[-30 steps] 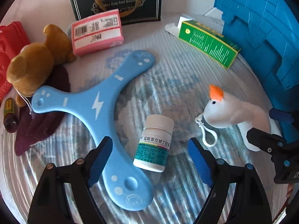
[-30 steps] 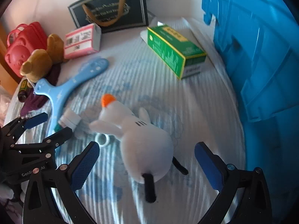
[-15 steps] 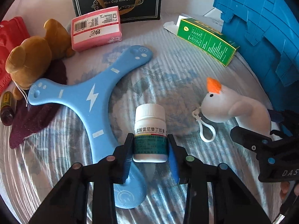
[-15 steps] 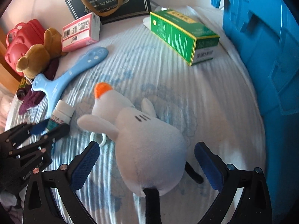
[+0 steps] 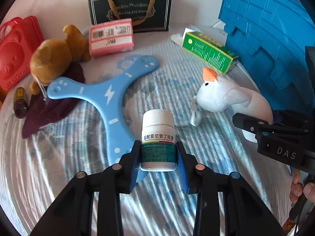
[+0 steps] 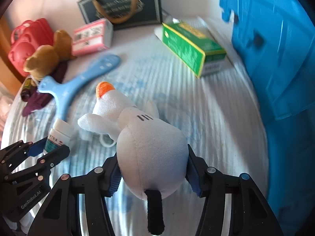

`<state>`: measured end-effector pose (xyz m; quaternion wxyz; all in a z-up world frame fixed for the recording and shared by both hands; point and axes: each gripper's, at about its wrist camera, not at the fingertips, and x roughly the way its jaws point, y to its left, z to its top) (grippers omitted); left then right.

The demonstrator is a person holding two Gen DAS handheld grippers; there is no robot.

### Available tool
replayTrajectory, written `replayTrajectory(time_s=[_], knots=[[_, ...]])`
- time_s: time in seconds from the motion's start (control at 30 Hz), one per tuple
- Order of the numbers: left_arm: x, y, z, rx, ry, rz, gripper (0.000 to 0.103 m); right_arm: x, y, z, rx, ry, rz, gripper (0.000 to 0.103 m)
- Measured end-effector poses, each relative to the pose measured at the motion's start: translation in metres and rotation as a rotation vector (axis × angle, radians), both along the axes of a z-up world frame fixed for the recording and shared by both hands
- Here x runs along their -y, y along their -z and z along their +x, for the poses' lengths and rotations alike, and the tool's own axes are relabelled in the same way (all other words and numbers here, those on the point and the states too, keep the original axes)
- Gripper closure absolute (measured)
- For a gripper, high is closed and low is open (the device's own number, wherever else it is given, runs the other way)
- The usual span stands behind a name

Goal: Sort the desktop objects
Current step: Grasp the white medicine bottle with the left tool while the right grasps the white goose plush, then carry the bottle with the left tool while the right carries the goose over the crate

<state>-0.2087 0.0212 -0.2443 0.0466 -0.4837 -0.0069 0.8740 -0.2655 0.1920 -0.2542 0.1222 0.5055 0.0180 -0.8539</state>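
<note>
My left gripper [image 5: 158,157] is shut on a white pill bottle [image 5: 158,139] with a green label, held just above the blue boomerang [image 5: 102,92]. My right gripper [image 6: 153,169] is shut on the body of a white plush bird [image 6: 149,149] with an orange crest. In the left wrist view the bird [image 5: 226,96] lies at the right with the right gripper [image 5: 256,123] on its rear. In the right wrist view the pill bottle [image 6: 59,135] sits between the left gripper's jaws at lower left.
A blue plastic crate [image 5: 271,39] stands at the right. A green box [image 5: 208,51], a pink box [image 5: 111,37], a dark gift bag [image 5: 130,11], a brown plush bear [image 5: 53,59], a red bag [image 5: 17,49], a purple cloth [image 5: 49,106] and a small brown vial [image 5: 19,102] lie around.
The left gripper closed on the pill bottle and raised it slightly. The right gripper moved forward and closed on the white plush bird.
</note>
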Motion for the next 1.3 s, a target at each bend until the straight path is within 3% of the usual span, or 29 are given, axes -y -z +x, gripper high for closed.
replayTrajectory(time_s=[0.2, 0.4, 0.73, 0.93, 1.1, 1.3], knots=[[0.013, -0.047, 0.031, -0.122, -0.036, -0.02, 0.069, 0.014, -0.051, 0.031, -0.125, -0.048, -0.024, 0.047], [0.022, -0.098, 0.07, -0.247, -0.09, -0.01, 0.069, 0.021, -0.123, 0.074, -0.317, -0.081, -0.047, 0.047], [-0.007, -0.178, 0.126, -0.452, -0.089, -0.01, 0.069, 0.004, -0.226, 0.164, -0.62, -0.103, -0.103, 0.047], [-0.057, -0.223, 0.136, -0.562, -0.003, 0.025, 0.069, -0.047, -0.267, 0.197, -0.76, 0.014, -0.081, 0.047], [-0.119, -0.257, 0.138, -0.653, 0.098, 0.055, 0.069, -0.12, -0.289, 0.214, -0.832, 0.195, -0.036, 0.047], [-0.2, -0.279, 0.125, -0.669, 0.212, 0.088, 0.069, -0.209, -0.298, 0.224, -0.874, 0.389, 0.049, 0.047]])
